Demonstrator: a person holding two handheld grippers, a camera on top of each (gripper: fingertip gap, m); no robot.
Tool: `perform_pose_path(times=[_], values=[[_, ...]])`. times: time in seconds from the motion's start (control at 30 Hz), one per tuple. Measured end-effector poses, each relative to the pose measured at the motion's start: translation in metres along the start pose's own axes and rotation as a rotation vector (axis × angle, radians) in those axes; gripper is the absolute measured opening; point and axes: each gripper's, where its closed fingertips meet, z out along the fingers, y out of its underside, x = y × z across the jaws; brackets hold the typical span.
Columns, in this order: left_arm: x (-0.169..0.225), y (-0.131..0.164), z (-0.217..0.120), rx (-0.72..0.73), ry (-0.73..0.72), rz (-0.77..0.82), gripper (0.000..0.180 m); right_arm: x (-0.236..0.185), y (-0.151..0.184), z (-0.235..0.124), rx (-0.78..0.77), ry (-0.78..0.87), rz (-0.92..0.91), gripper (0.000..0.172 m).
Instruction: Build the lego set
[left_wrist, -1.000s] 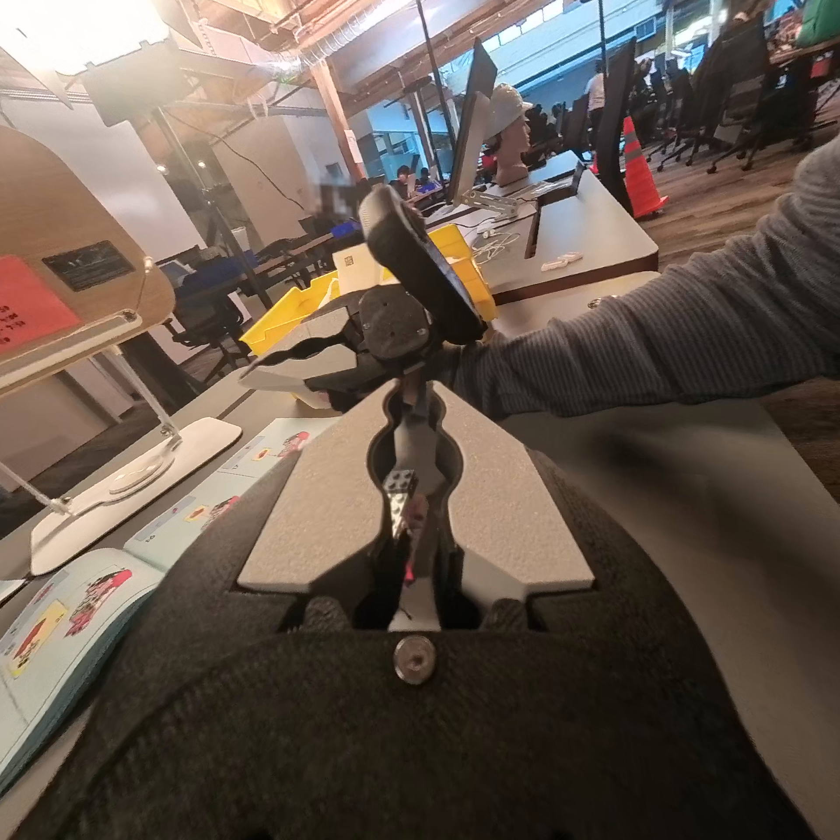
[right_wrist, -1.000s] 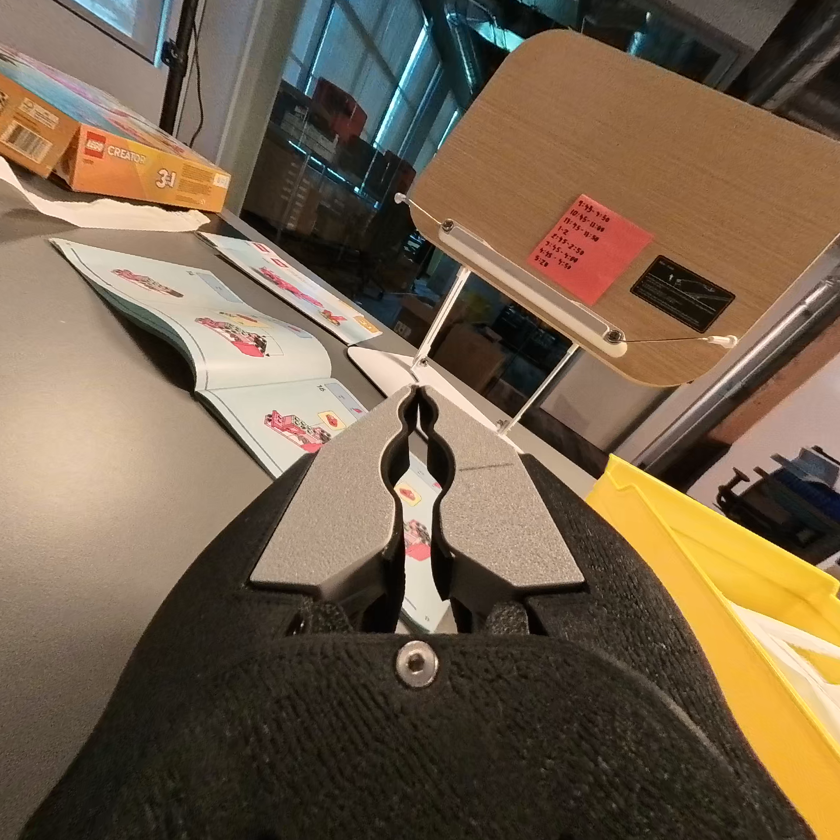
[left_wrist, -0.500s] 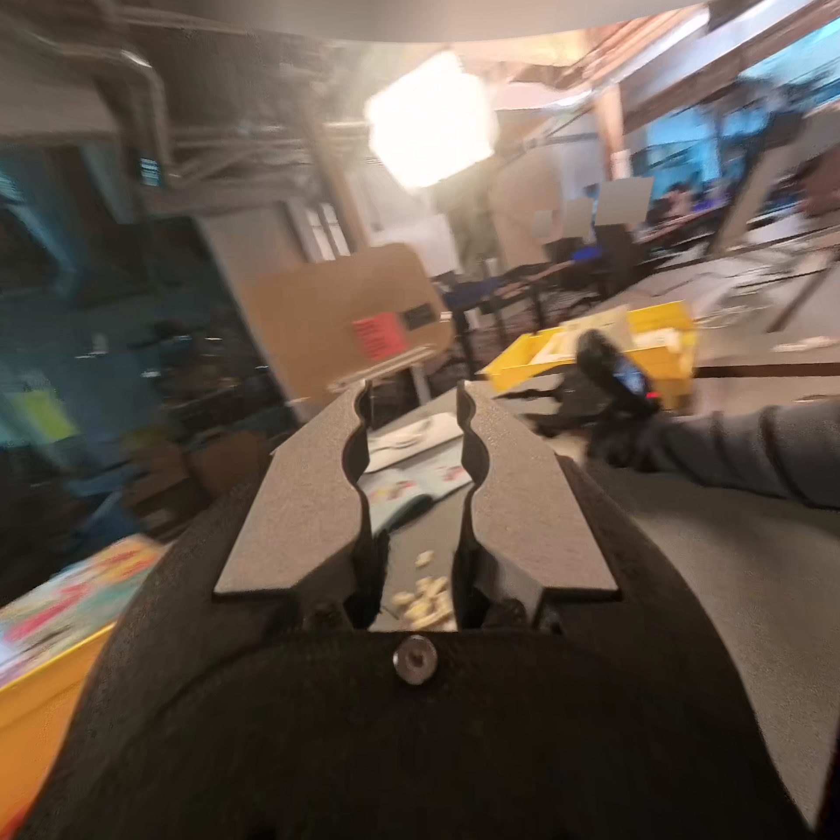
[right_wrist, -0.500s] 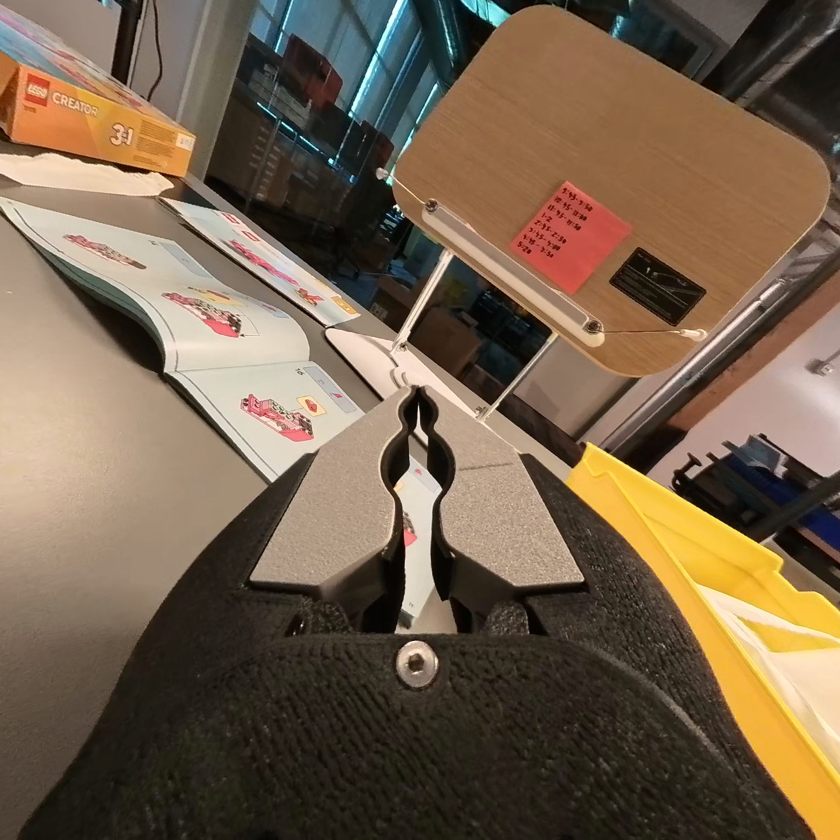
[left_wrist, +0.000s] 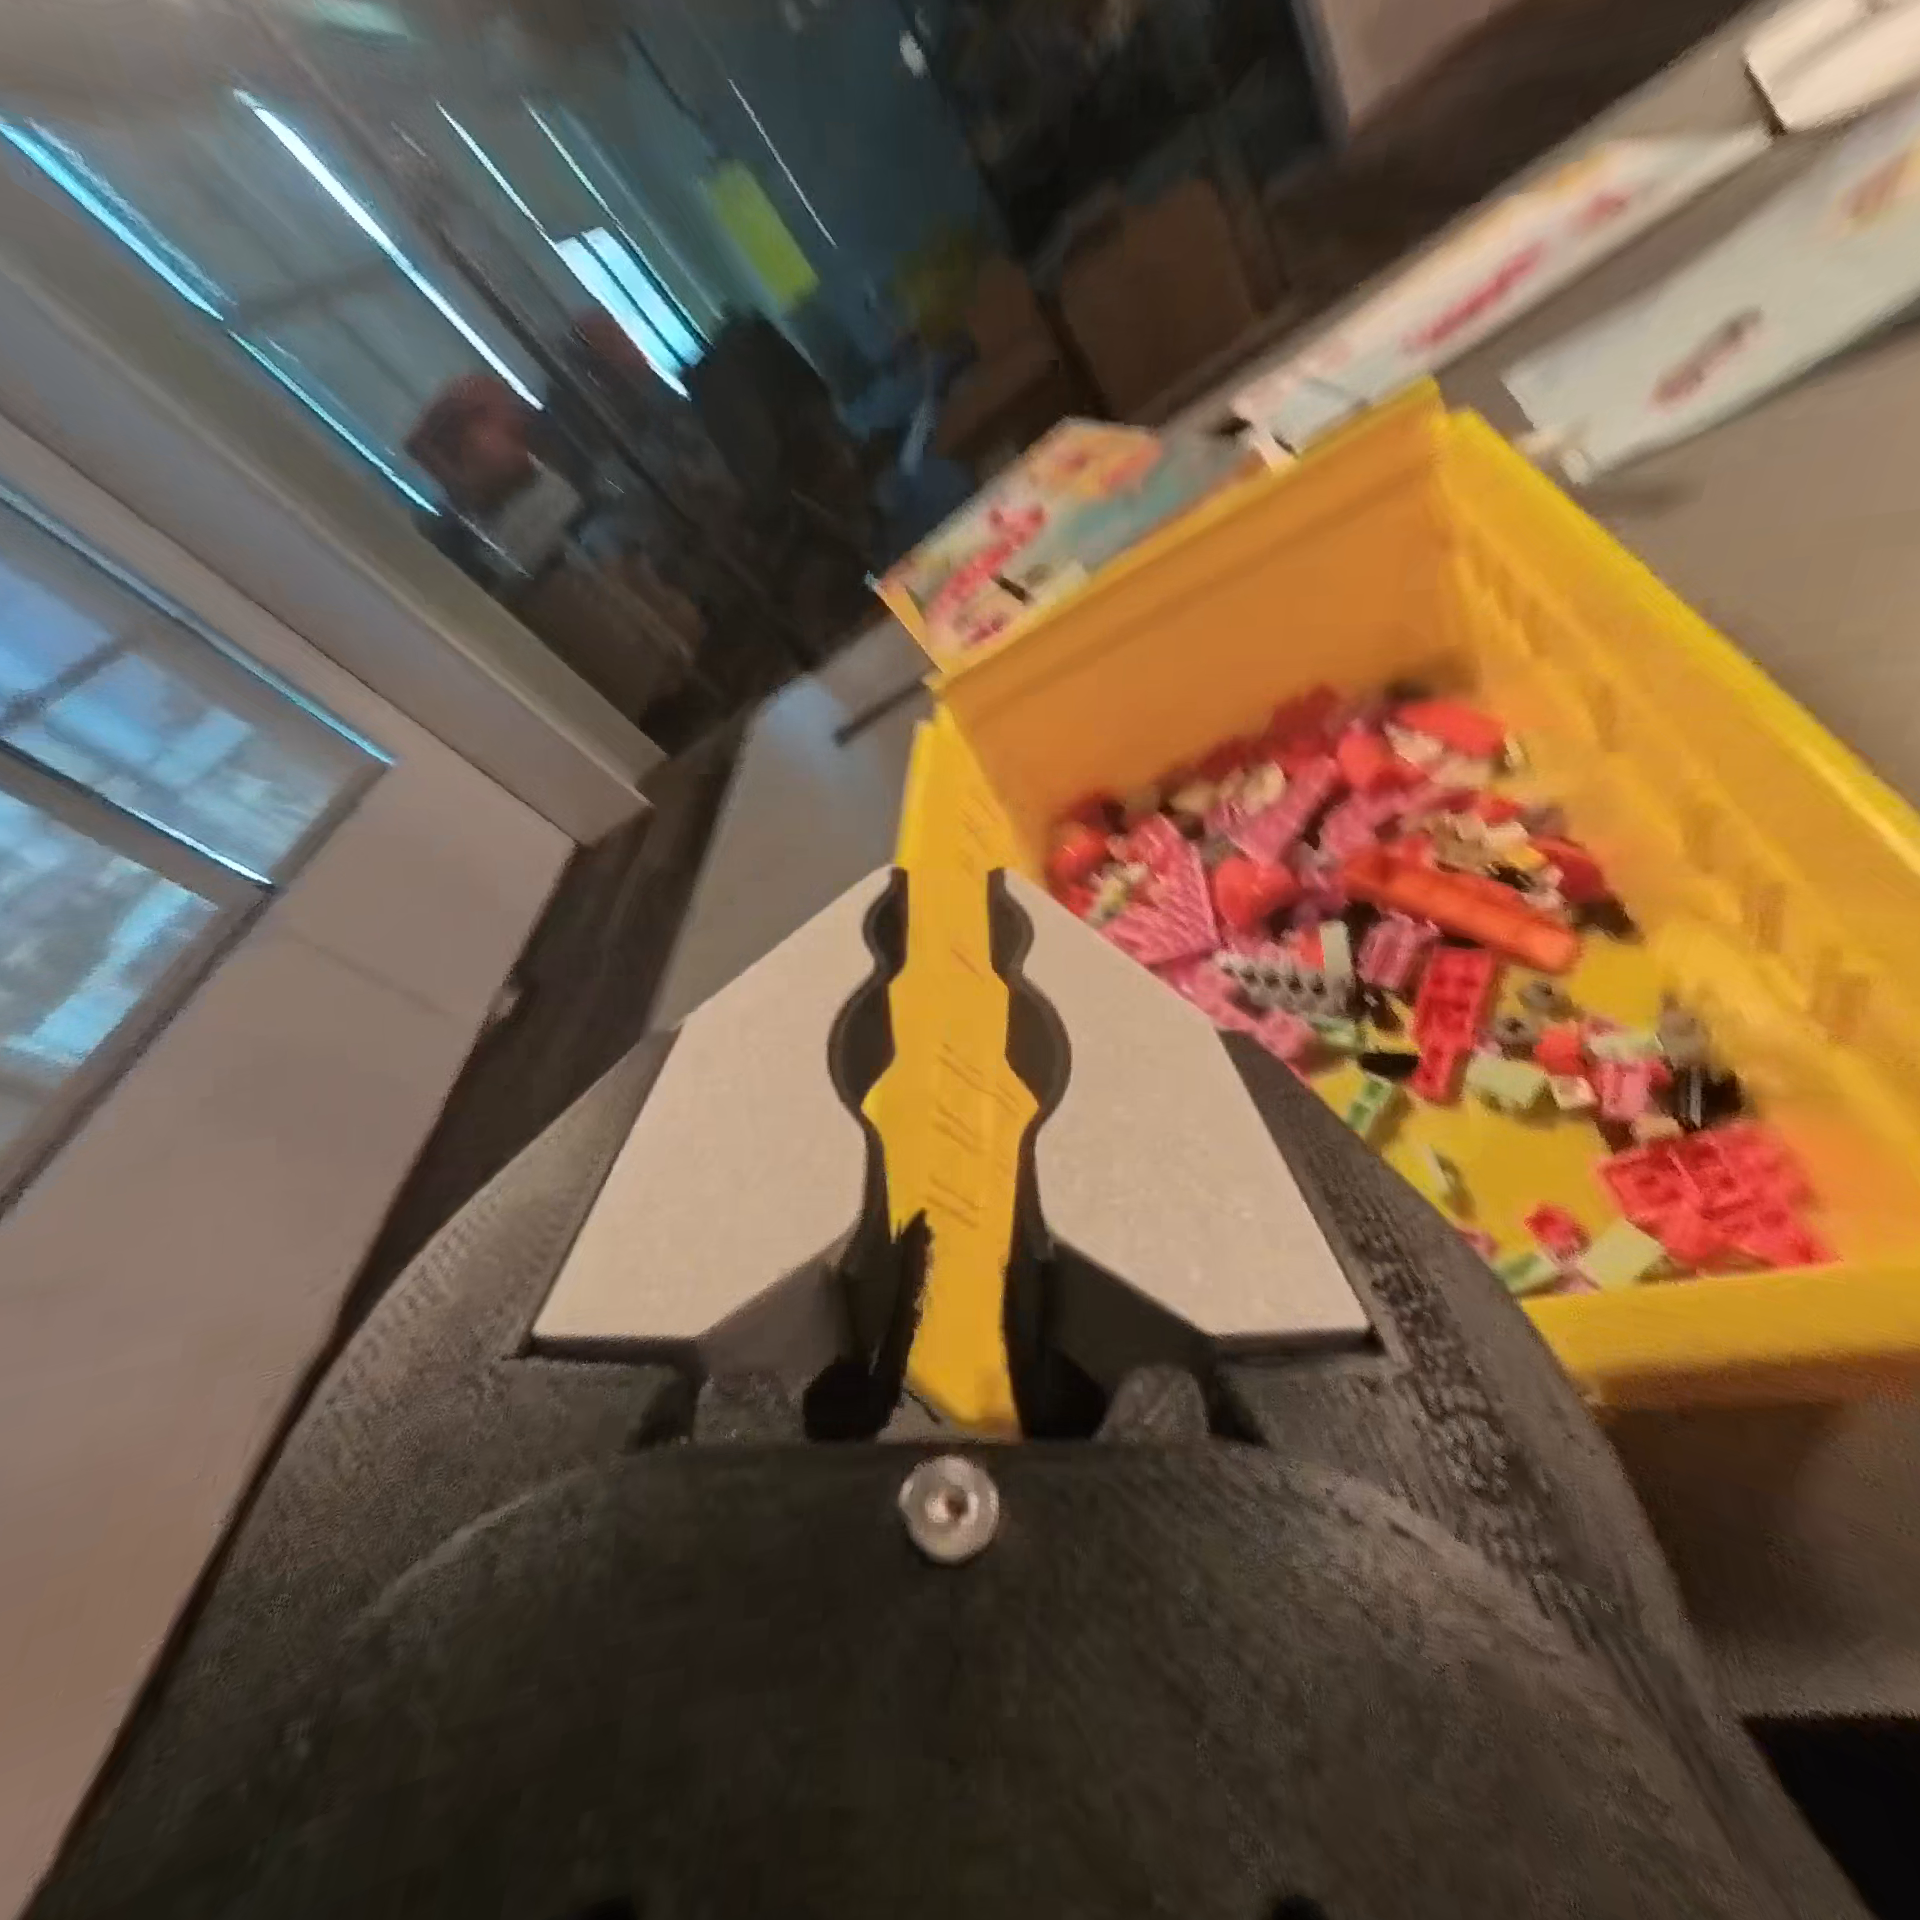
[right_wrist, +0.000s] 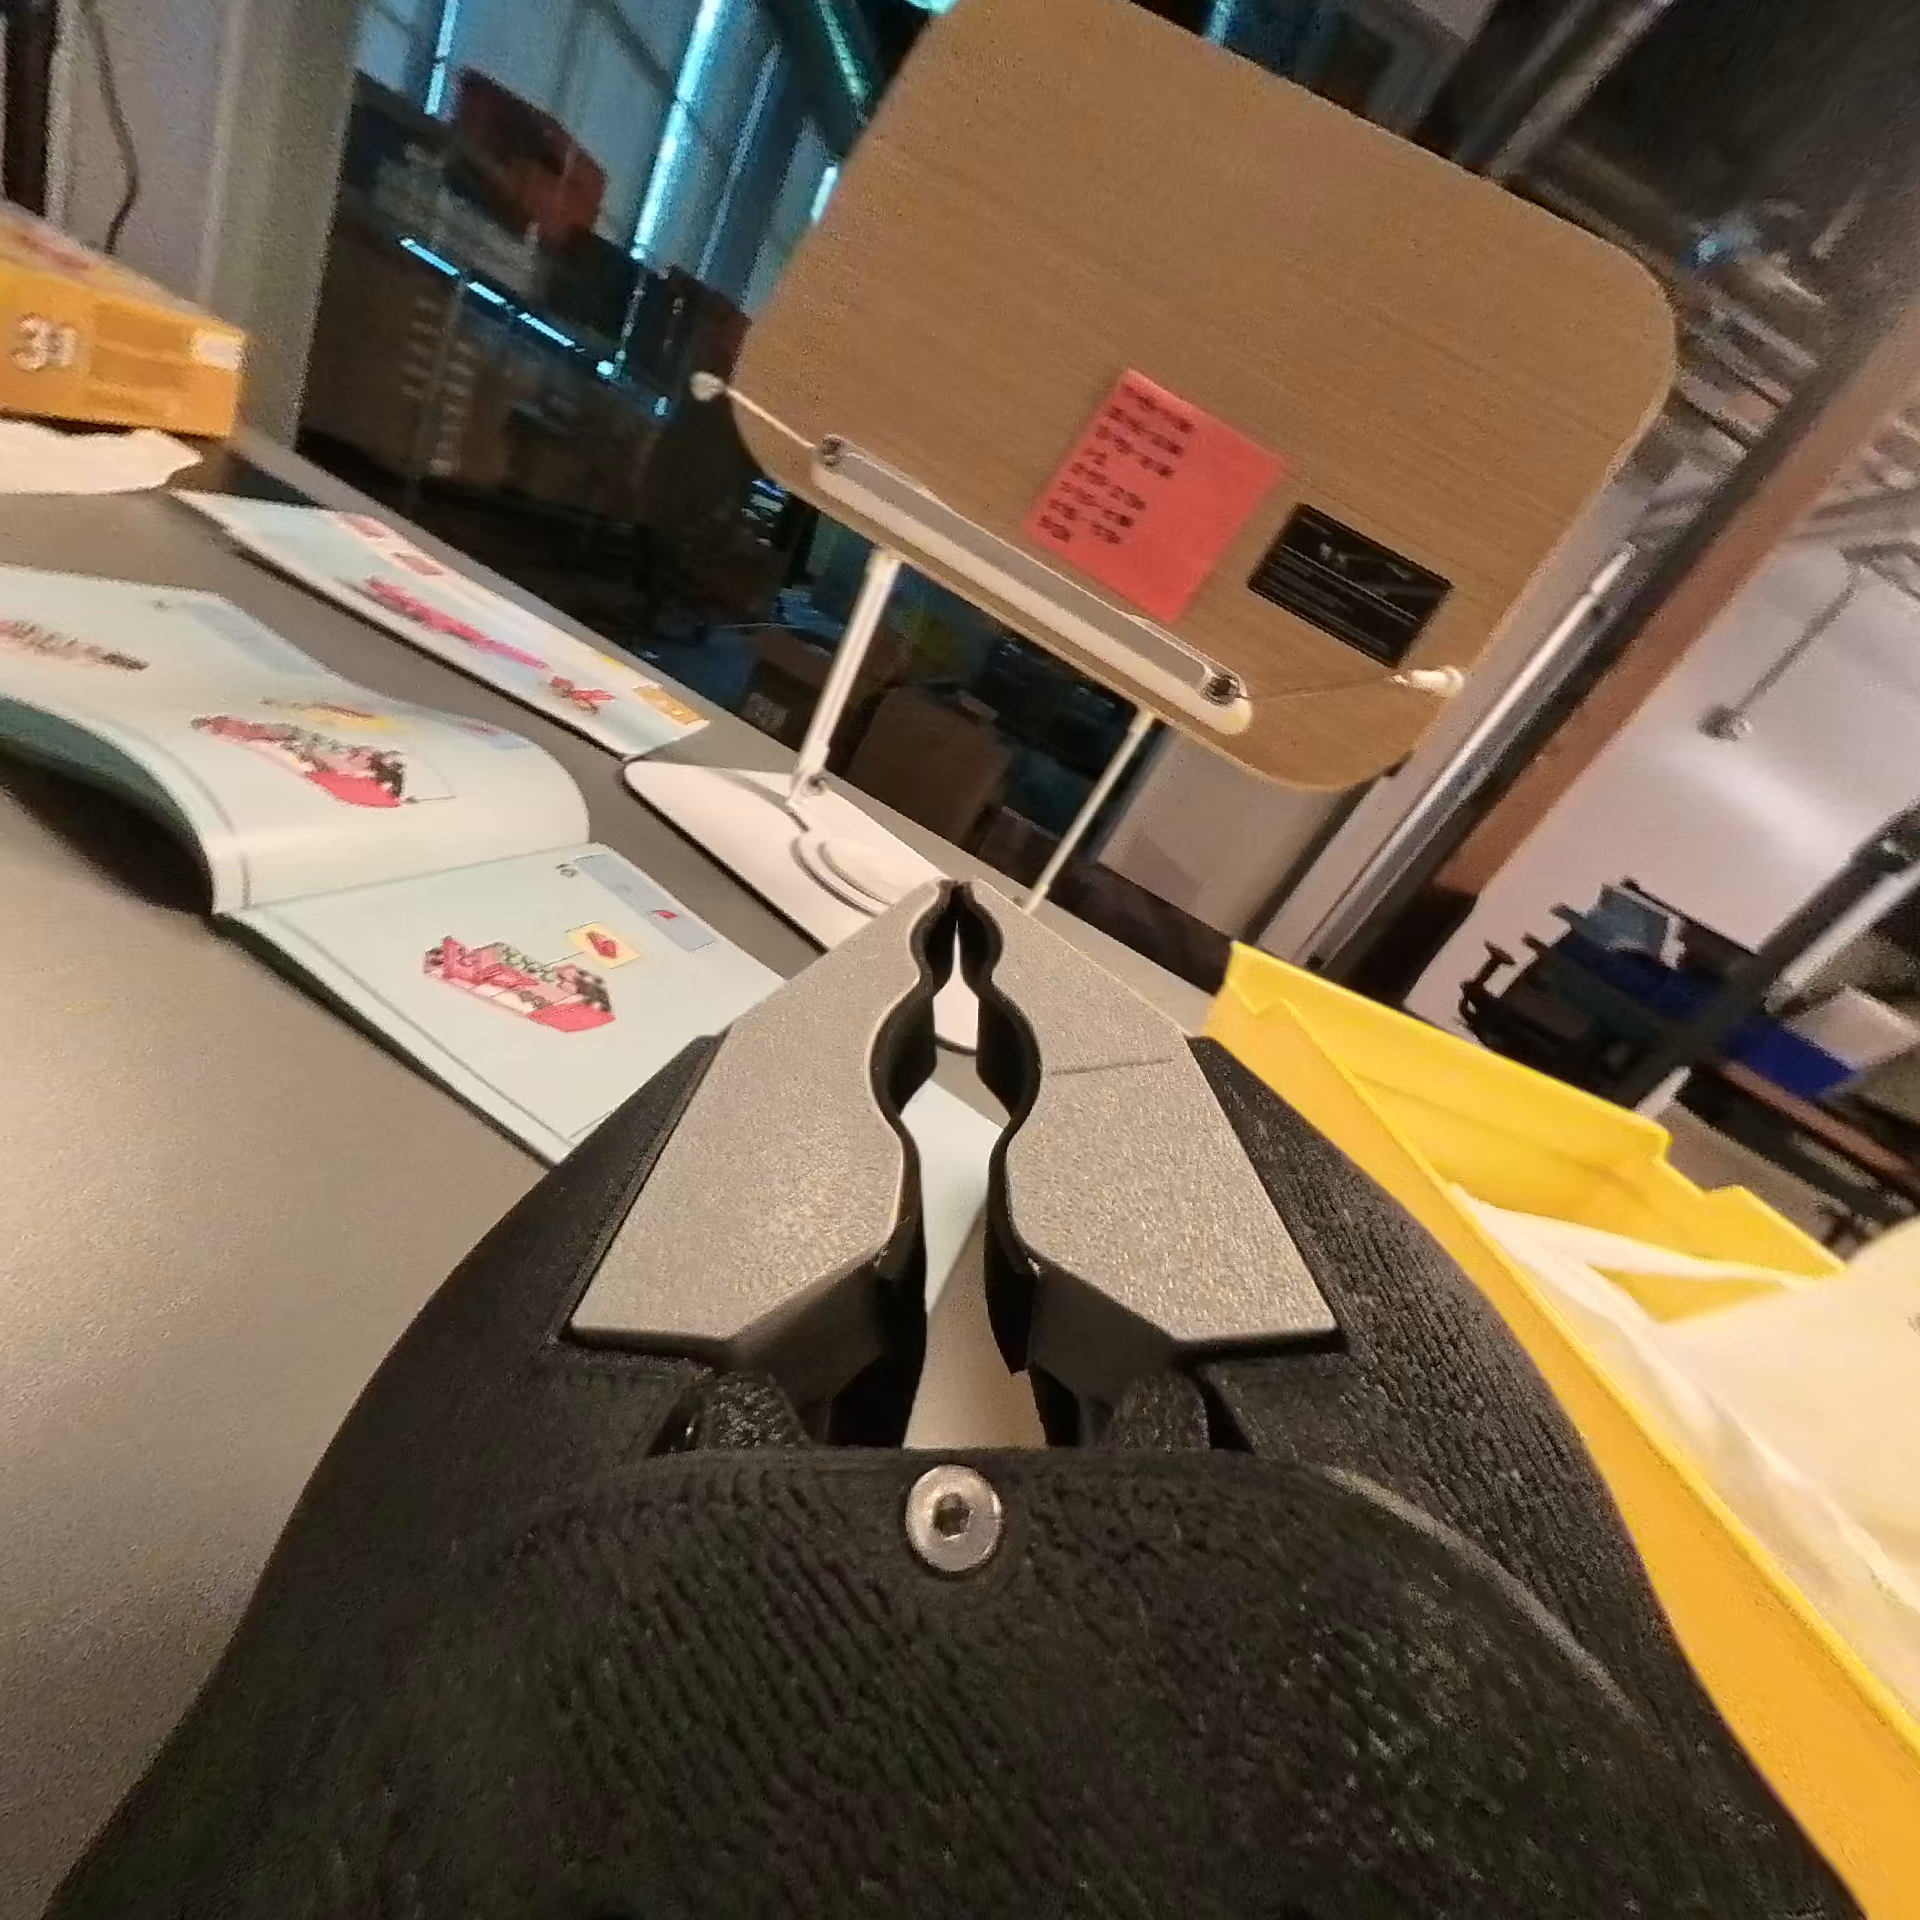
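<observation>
In the left wrist view my left gripper (left_wrist: 943, 883) hangs over the near left rim of a yellow bin (left_wrist: 1299, 623). Its jaws stand a narrow way apart, and the bin's yellow rim shows through the gap. I see nothing held between the fingers. The bin holds a heap of pink, red and pale green bricks (left_wrist: 1403, 935). In the right wrist view my right gripper (right_wrist: 954, 891) is shut with its fingertips touching and nothing between them. It is low over the grey table, just before the white base (right_wrist: 748, 800) of a wooden book stand (right_wrist: 1143, 364).
An open instruction booklet (right_wrist: 416, 894) lies left of the right gripper, with another booklet behind it. An orange box (right_wrist: 114, 364) is at the far left. A second yellow bin (right_wrist: 1455, 1122) with white bags is at the right. A colourful toy box (left_wrist: 1018, 540) stands behind the brick bin. Tip to tip, the grippers are about 60 cm apart.
A second ago the left gripper held a small grey brick near the right gripper. It then opened, empty, swung left to the brick bin, and its jaws narrowed. The right gripper stayed shut and shifted slightly.
</observation>
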Motion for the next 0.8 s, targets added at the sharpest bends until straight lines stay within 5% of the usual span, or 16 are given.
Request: perform_pose_path(times=[0.2,0.27,0.33,0.43,0.53,0.63,0.8], values=[[0.051,0.013,0.021,-0.062,0.497,-0.198,0.006,0.024,0.002,-0.008,0.003,0.1,0.108,0.0],[0.064,0.009,0.022,-0.07,0.643,-0.245,0.017,0.038,0.0,-0.014,0.015,0.182,0.11,0.0],[0.062,0.015,0.032,-0.132,0.64,-0.251,0.035,0.044,-0.002,-0.019,0.029,0.216,0.117,0.0],[0.062,0.019,0.04,-0.177,0.633,-0.203,0.036,0.045,-0.002,-0.021,0.021,0.229,0.123,0.0],[0.089,0.018,0.034,-0.234,0.833,-0.152,0.033,0.041,0.0,-0.022,0.009,0.217,0.144,0.0],[0.109,0.043,0.025,-0.426,0.988,0.014,0.03,0.035,0.0,-0.022,-0.002,0.196,0.149,0.0],[0.119,0.072,0.023,-0.608,1.04,0.25,0.022,0.03,-0.002,-0.023,-0.002,0.188,0.131,0.0]])
